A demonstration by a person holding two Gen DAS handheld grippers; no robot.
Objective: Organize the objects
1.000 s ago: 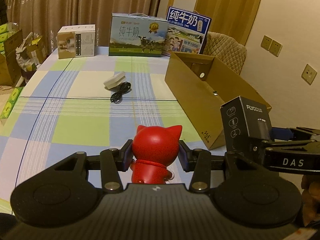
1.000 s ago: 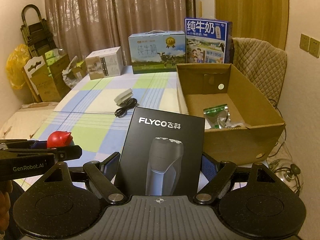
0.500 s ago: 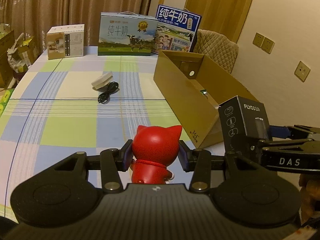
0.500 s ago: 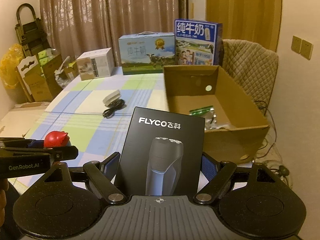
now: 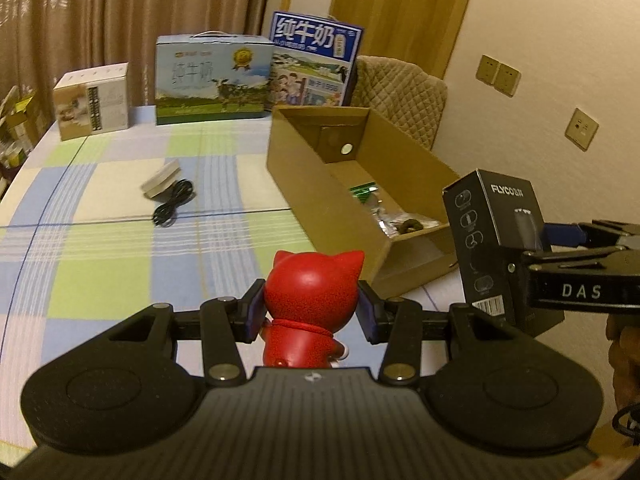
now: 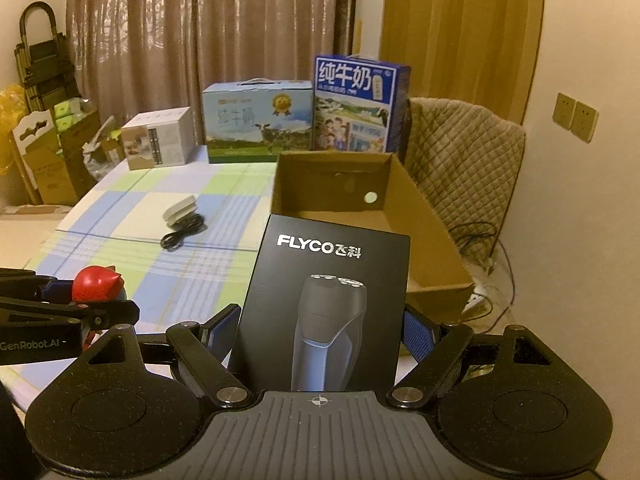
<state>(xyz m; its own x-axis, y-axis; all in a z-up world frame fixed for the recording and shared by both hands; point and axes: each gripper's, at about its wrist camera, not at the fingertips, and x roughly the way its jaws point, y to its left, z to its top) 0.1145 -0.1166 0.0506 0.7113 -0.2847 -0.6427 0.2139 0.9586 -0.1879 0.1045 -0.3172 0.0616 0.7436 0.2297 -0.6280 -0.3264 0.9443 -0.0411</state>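
Glossy red cat figurine (image 5: pixel 314 284), black FLYCO shaver box (image 6: pixel 324 304) upright.

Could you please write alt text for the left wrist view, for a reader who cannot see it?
The left gripper holds a red cat figurine above a checked tablecloth. Ahead to the right is an open cardboard box, and the right gripper holds a black shaver box beside it.
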